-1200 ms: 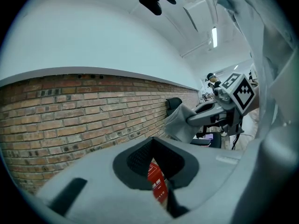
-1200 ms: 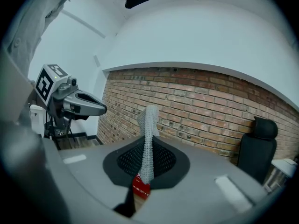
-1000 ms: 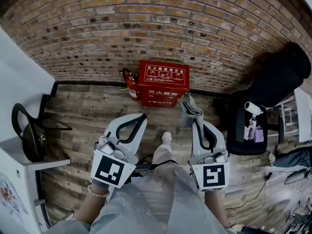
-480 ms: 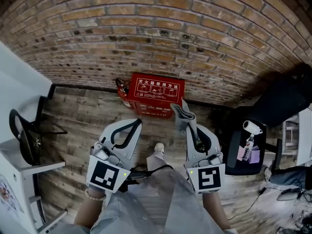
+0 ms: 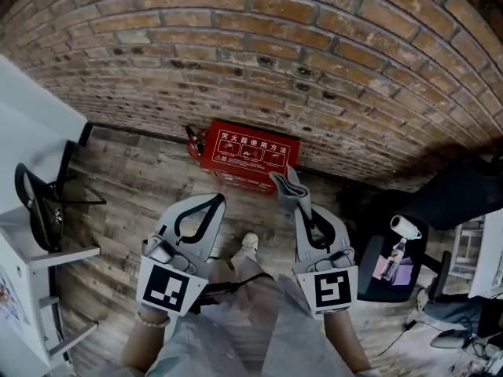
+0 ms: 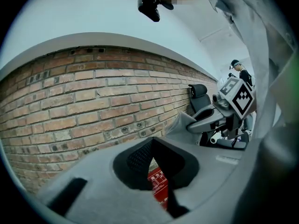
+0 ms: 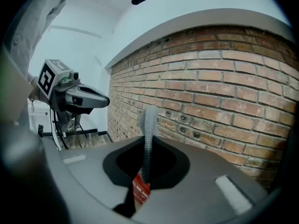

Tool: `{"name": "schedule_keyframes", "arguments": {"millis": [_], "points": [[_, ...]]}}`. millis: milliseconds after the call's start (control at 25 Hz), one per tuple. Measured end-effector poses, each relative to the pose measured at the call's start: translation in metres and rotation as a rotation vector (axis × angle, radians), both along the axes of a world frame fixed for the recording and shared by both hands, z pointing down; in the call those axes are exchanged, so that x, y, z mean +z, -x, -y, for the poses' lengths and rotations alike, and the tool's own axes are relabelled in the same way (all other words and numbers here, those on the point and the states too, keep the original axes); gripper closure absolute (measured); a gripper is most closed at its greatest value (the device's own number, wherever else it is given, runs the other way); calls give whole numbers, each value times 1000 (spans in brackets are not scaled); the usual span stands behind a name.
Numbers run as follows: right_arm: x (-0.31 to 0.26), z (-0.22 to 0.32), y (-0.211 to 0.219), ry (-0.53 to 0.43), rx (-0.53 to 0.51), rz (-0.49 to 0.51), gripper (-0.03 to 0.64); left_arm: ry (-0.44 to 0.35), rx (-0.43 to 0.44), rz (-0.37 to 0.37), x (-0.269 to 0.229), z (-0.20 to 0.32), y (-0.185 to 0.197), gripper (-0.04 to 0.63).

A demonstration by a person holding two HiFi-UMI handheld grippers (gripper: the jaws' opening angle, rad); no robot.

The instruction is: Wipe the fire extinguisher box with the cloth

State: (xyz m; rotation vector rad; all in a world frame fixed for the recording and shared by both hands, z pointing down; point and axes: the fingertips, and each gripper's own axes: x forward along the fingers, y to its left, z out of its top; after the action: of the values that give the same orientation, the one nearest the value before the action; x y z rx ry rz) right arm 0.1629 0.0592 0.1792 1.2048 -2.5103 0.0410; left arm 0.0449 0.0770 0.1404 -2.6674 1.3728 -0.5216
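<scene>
A red fire extinguisher box (image 5: 248, 154) with white print stands on the wooden floor against the brick wall; a sliver of the box (image 6: 157, 185) shows between the left jaws, and another of the box (image 7: 140, 190) below the right jaws. My right gripper (image 5: 292, 198) is shut on a grey cloth (image 5: 286, 187), whose free end sticks up past the tips just short of the box. In the right gripper view the cloth (image 7: 148, 139) stands upright between the jaws. My left gripper (image 5: 211, 200) is shut with nothing in it, level with the right one.
A red extinguisher (image 5: 194, 142) stands at the box's left side. A white cabinet (image 5: 31, 203) with a black bag is at the left. A black chair (image 5: 401, 250) holding a bottle stands at the right. The person's shoe (image 5: 248, 244) is on the floor between the grippers.
The view has moved closer to the wall and box. Both grippers have advanced toward the box, the cloth still held in the right one.
</scene>
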Motion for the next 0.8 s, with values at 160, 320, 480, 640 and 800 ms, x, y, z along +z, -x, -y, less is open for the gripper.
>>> {"name": "schedule_keyframes", "arguments": {"millis": [160, 320, 480, 640, 800], "points": [[12, 5, 3, 21, -28, -12, 598, 16, -19, 2, 6, 6, 1, 603], [24, 14, 8, 39, -39, -25, 598, 28, -25, 9, 16, 13, 5, 603], [36, 24, 15, 56, -40, -34, 598, 32, -23, 5, 26, 23, 11, 603], [50, 38, 24, 85, -32, -20, 598, 55, -32, -2, 40, 38, 19, 601], [67, 52, 36, 118, -34, -20, 598, 67, -42, -9, 53, 51, 33, 601]]}}
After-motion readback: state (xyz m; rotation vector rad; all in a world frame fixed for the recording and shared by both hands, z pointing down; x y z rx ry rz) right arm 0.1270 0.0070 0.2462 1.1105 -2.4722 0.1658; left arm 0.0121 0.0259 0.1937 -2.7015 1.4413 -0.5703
